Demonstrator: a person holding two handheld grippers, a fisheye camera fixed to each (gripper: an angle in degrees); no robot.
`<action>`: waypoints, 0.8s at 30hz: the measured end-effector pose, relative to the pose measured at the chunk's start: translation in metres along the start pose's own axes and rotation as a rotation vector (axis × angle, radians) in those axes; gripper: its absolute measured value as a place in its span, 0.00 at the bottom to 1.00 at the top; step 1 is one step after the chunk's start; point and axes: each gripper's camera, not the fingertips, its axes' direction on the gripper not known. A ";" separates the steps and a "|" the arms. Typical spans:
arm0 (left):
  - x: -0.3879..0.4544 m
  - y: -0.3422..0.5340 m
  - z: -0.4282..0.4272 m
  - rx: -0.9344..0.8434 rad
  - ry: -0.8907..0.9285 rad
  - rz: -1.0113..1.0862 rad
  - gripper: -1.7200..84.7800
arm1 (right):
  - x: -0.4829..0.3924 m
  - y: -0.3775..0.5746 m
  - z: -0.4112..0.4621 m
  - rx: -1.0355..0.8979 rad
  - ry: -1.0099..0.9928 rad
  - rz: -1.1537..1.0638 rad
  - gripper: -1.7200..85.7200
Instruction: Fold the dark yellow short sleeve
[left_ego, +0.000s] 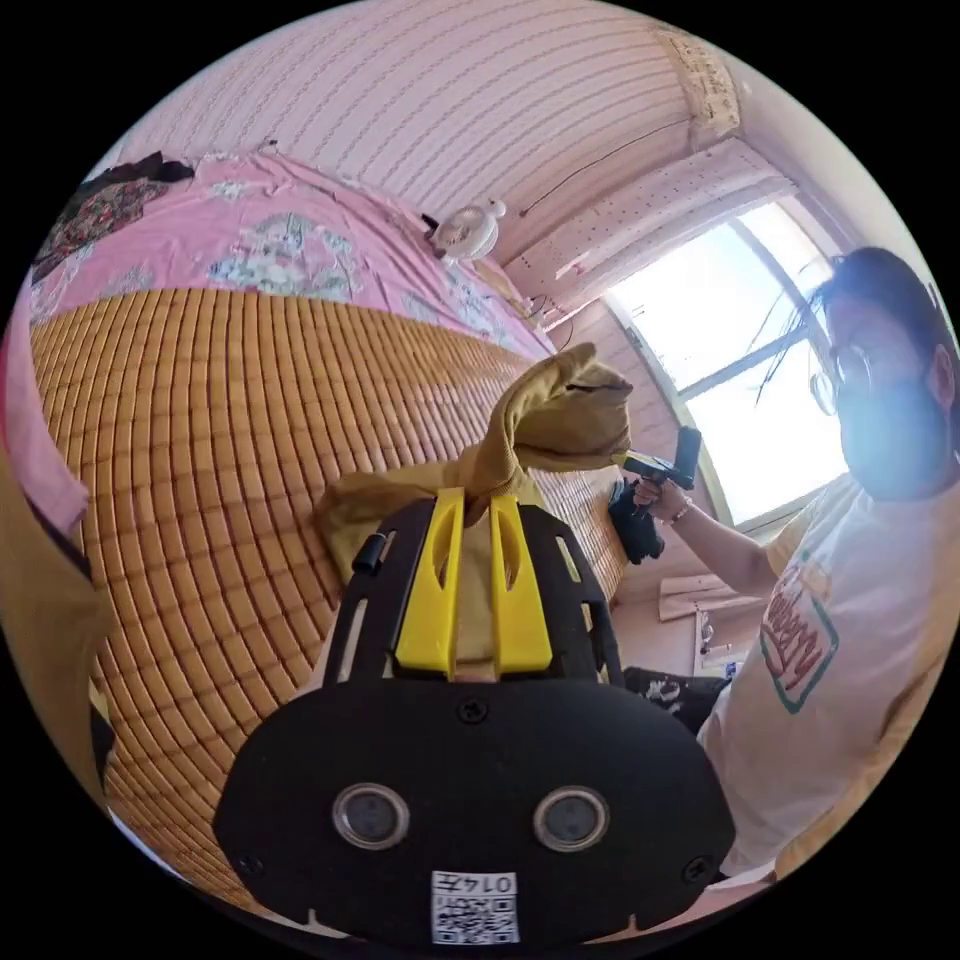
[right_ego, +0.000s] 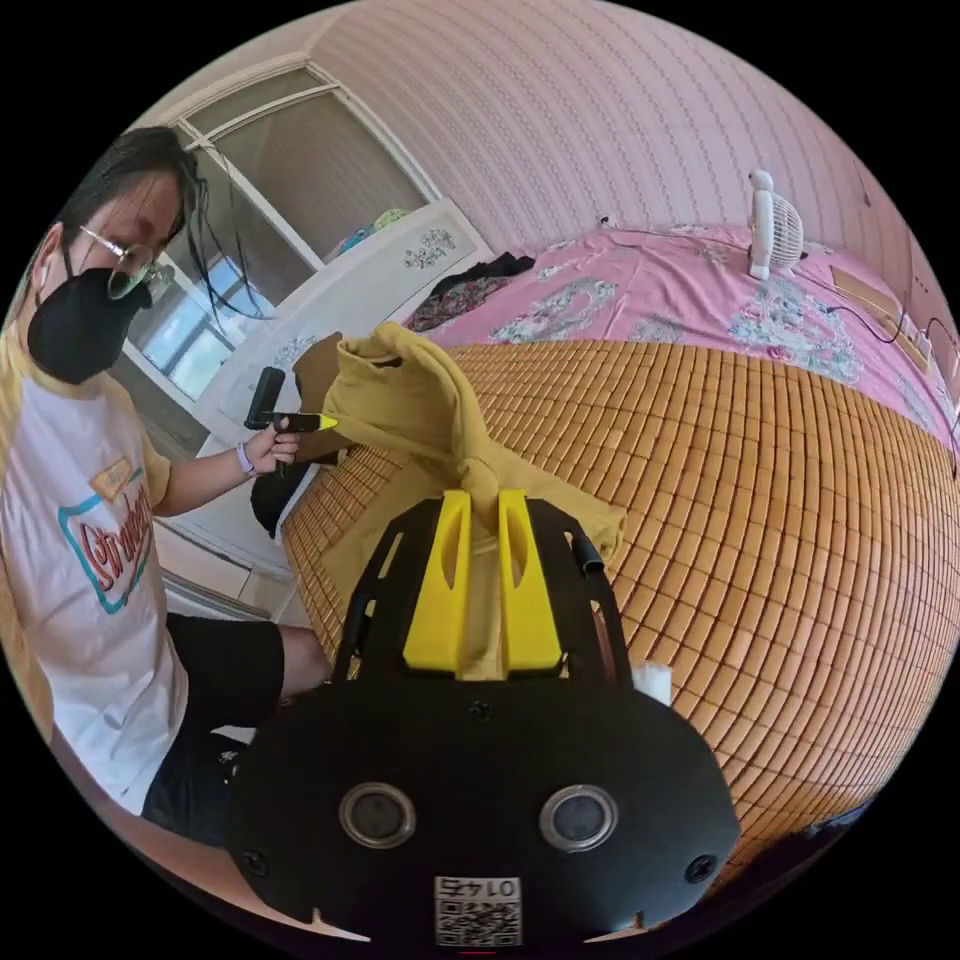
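Bed (left_ego: 150, 250) carries everything; pink floral sheet (right_ego: 680, 290) over far part, woven bamboo mat (left_ego: 220, 420) laid on top across near part. Lower part of dark yellow short sleeve (left_ego: 380, 505) rests on mat near its edge, rest lifted clear. Small white fan (right_ego: 775, 235) stands upright on pink sheet by wall. Heap of dark patterned clothes (left_ego: 100, 205) lies on sheet at far corner.

Each view looks out close over its own claw, low above the mat (left_ego: 200, 420) on the bed. The left gripper view faces the window (left_ego: 740, 370); the right gripper view faces the opposite way. Both share the mat, shirt (right_ego: 400, 400), fan (right_ego: 772, 225) and person (right_ego: 90, 540).
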 end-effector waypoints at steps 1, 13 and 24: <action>0.002 0.032 0.005 -0.083 -0.064 -0.056 0.07 | -0.003 0.015 0.003 -0.044 0.012 0.030 0.10; 0.012 0.137 0.080 -0.153 -0.079 -0.497 0.07 | -0.031 0.126 0.064 -0.193 0.099 0.677 0.12; 0.054 0.151 0.173 -0.273 -0.346 -0.272 0.03 | -0.099 0.115 0.126 -0.215 0.598 0.466 0.12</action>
